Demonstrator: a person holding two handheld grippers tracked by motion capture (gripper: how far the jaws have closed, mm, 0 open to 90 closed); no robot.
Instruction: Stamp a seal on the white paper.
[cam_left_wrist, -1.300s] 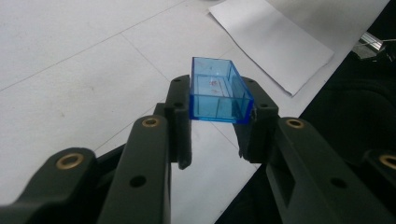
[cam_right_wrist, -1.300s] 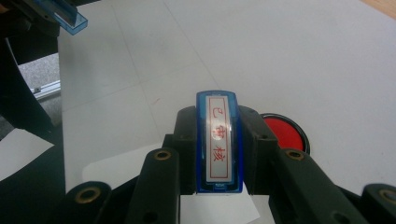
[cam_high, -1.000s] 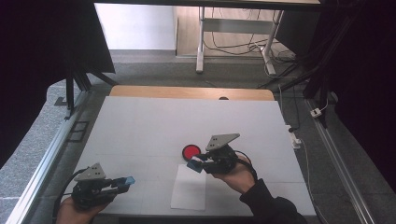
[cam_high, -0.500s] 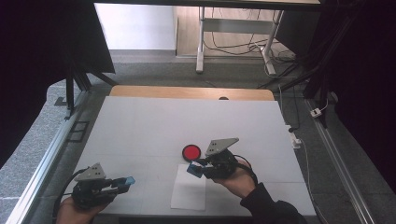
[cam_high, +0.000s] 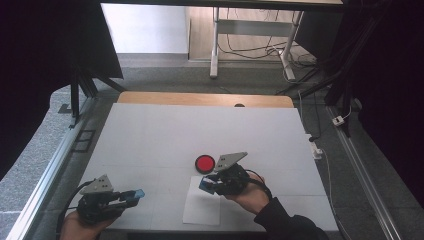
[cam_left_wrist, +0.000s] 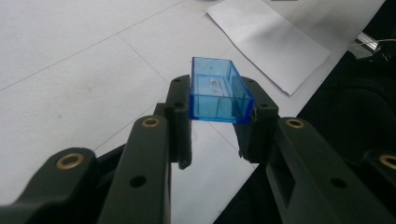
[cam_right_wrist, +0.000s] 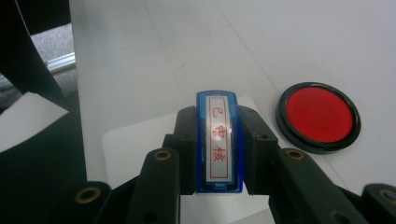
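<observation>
My left gripper (cam_high: 131, 195) rests at the table's near left corner, shut on a clear blue plastic cap (cam_left_wrist: 217, 91) that is open on top. My right gripper (cam_high: 206, 184) hovers at the table's near middle, shut on a blue stamp (cam_right_wrist: 218, 140). The stamp's white label with red characters faces the camera in the right gripper view. The stamp hangs above the far edge of a white paper sheet (cam_high: 202, 209). A round red ink pad (cam_high: 204, 163) in a black rim lies just beyond the stamp, slightly to its left in the high view.
The white table (cam_high: 165, 135) has a wooden strip along its far edge. Metal rails run down both sides, with cables on the floor to the right. In the left gripper view the paper sheet (cam_left_wrist: 271, 39) lies ahead to the right, near the table's edge.
The right gripper with the stamp has edged slightly toward the near side, over the paper. The left gripper has kept still.
</observation>
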